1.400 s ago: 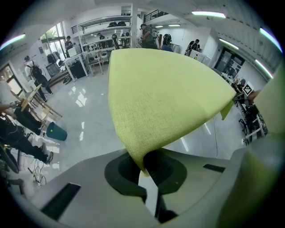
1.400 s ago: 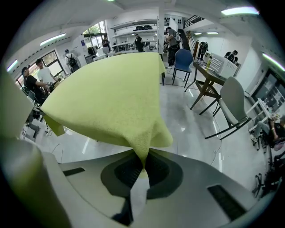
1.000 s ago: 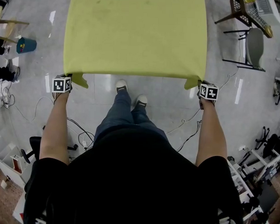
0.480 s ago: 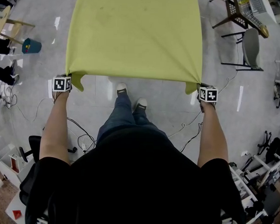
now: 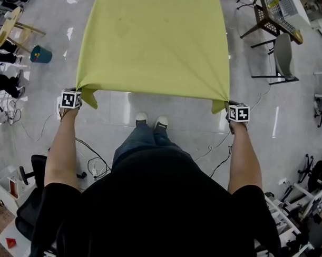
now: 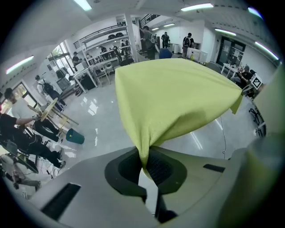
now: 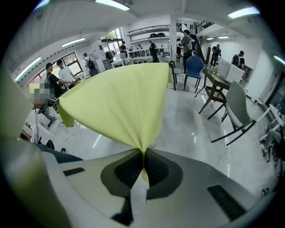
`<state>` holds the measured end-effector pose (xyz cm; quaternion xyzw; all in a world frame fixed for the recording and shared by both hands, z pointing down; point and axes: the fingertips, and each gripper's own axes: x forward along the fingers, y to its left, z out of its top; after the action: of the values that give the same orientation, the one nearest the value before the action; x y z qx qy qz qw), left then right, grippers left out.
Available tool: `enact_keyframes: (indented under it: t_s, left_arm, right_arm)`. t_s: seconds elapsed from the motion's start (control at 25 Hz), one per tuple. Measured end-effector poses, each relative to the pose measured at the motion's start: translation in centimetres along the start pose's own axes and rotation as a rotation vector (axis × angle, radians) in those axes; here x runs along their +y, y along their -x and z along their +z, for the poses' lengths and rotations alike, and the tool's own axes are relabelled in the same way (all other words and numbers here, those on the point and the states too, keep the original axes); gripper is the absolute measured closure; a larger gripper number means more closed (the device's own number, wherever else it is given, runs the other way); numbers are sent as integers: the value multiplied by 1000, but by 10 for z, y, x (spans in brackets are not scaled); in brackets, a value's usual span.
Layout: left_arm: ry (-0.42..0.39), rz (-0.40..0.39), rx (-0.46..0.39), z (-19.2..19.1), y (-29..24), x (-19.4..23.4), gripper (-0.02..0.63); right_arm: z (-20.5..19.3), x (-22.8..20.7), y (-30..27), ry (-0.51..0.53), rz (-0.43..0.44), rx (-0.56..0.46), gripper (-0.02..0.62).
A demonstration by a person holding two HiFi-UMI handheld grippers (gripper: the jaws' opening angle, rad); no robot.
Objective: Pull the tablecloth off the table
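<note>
A yellow-green tablecloth (image 5: 153, 43) is stretched out in front of me, its far part spread flat, its near edge hanging in the air above the floor. My left gripper (image 5: 78, 92) is shut on the cloth's near left corner (image 6: 143, 153). My right gripper (image 5: 229, 105) is shut on the near right corner (image 7: 143, 153). In both gripper views the tablecloth (image 6: 173, 95) fans out from the pinched jaws, pulled taut between them. The table under the tablecloth (image 7: 122, 102) is hidden.
Chairs (image 5: 282, 48) and a wooden table (image 5: 275, 16) stand at the far right. A teal bin (image 5: 41, 55) and a stool (image 5: 14, 25) sit at the left. Cables (image 5: 94, 162) lie on the glossy floor by my feet. People stand in the background (image 7: 187, 42).
The cloth's near edge has come further toward me and its far edge now shows; both grippers keep their hold on the corners. My feet have stepped back.
</note>
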<state>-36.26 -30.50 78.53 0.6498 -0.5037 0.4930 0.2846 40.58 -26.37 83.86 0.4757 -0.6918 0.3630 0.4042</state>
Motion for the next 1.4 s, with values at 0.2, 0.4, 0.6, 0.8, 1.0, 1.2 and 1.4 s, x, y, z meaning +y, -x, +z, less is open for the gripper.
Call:
enact_keyframes:
  t_s: [0.2, 0.4, 0.6, 0.8, 1.0, 1.2, 1.4]
  left_arm:
    - [-44, -34, -3, -26, 17, -8, 581]
    - [-73, -64, -24, -48, 35, -13, 581]
    - [-85, -84, -43, -82, 60, -13, 581]
    - [-89, -101, -67, -121, 86, -15, 581]
    - [-104, -115, -83, -156, 106, -17, 581]
    - [-119, -133, -100, -186, 122, -19, 581]
    - [-116, -147, -126, -211, 137, -22, 581]
  right_arm:
    - [-23, 10, 22, -24, -2, -24, 574]
    - [-48, 25, 40, -55, 1, -50, 574]
    - [-64, 51, 78, -42, -48, -91, 574]
    - [-104, 80, 108, -72, -57, -117, 574]
    - [-139, 105, 136, -88, -88, -142, 574]
    - [-177, 128, 159, -113, -105, -146, 574]
    - [-204, 148, 180, -144, -119, -166, 574]
